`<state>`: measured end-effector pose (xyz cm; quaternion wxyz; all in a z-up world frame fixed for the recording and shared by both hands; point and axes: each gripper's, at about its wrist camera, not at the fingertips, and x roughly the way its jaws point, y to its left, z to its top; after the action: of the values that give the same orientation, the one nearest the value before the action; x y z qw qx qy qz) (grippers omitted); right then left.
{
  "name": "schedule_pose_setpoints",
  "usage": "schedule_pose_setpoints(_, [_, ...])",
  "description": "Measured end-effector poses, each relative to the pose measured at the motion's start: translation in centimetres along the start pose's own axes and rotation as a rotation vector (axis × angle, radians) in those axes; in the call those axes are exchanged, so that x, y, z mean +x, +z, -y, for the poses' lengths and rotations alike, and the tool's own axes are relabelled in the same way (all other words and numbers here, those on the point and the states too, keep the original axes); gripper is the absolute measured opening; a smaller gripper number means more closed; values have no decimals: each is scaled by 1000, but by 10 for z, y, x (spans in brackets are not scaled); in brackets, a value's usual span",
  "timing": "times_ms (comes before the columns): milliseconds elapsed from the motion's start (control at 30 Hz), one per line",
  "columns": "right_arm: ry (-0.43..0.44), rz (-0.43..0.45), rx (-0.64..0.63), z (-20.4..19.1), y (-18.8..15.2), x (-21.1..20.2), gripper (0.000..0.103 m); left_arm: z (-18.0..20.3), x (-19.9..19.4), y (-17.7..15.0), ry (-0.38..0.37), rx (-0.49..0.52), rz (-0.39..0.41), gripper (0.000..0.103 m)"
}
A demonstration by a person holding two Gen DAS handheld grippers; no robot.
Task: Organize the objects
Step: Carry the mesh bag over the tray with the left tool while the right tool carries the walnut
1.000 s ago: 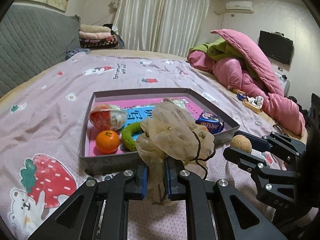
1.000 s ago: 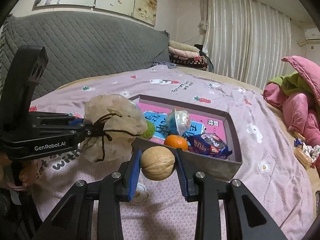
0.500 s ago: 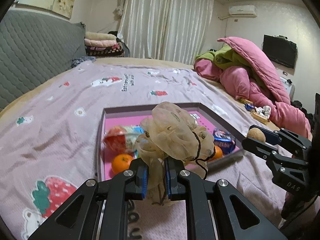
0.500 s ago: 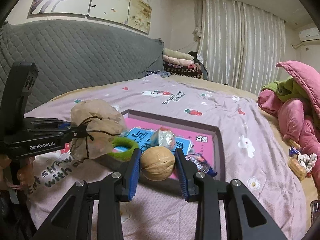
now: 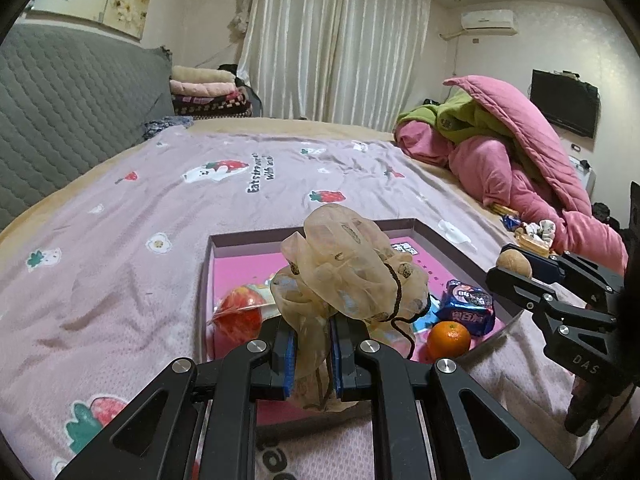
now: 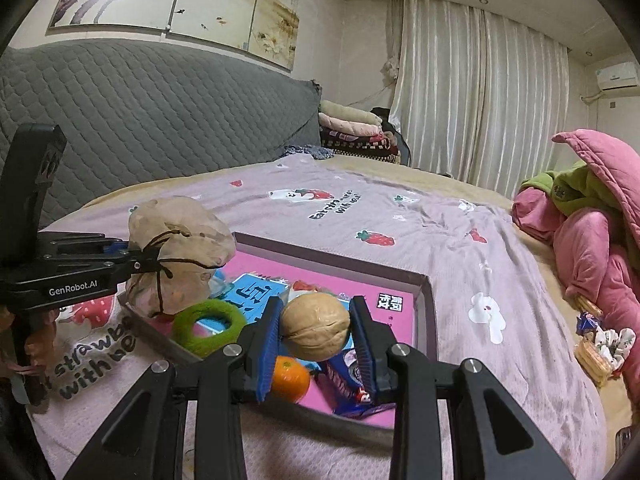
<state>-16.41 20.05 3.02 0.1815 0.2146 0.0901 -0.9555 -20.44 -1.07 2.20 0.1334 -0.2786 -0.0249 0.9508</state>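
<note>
My left gripper (image 5: 313, 350) is shut on a crumpled beige mesh pouch (image 5: 352, 276) with a dark drawstring, held above the near edge of a grey tray (image 5: 248, 240) with a pink floor. My right gripper (image 6: 316, 330) is shut on a walnut (image 6: 315, 326) over the tray's (image 6: 332, 262) near side. Each gripper shows in the other's view: the right gripper (image 5: 516, 266) with the walnut (image 5: 514, 263) at the right, the left gripper (image 6: 154, 258) with the pouch (image 6: 182, 252) at the left. In the tray lie an orange (image 5: 448, 338), a blue snack packet (image 5: 466, 310), a wrapped red ball (image 5: 240, 312) and a green ring (image 6: 210, 326).
The tray rests on a bed with a pale purple strawberry-print sheet (image 5: 160, 200). A heap of pink and green quilts (image 5: 520, 152) fills the right side, with small wrappers (image 5: 528, 232) beside it. A grey padded headboard (image 6: 160, 112) and folded blankets (image 6: 352, 128) stand at the far end.
Both grippers have moved forward and slightly up over the tray, so the tray sits lower and closer in both views. The pouch and the walnut stay gripped.
</note>
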Motion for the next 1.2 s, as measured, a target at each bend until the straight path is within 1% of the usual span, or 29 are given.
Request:
schedule_pose_setpoints(267, [9,-57,8,3,-6,21,35,3,27,-6,-11,11,-56,14])
schedule_pose_setpoints(567, [18,-115,74,11,-21,27,35,7,36,-15,-27,19,-91,14])
schedule_pose_setpoints(733, [14,-121,77,11,-23,26,35,9,35,-17,-36,23,-89,14])
schedule_pose_setpoints(1000, [9,-134,92,14,-25,27,35,7,37,-20,-25,13,-100,15])
schedule_pose_setpoints(1200, [10,-143,99,16,-26,29,35,6,38,-20,-16,13,-109,17])
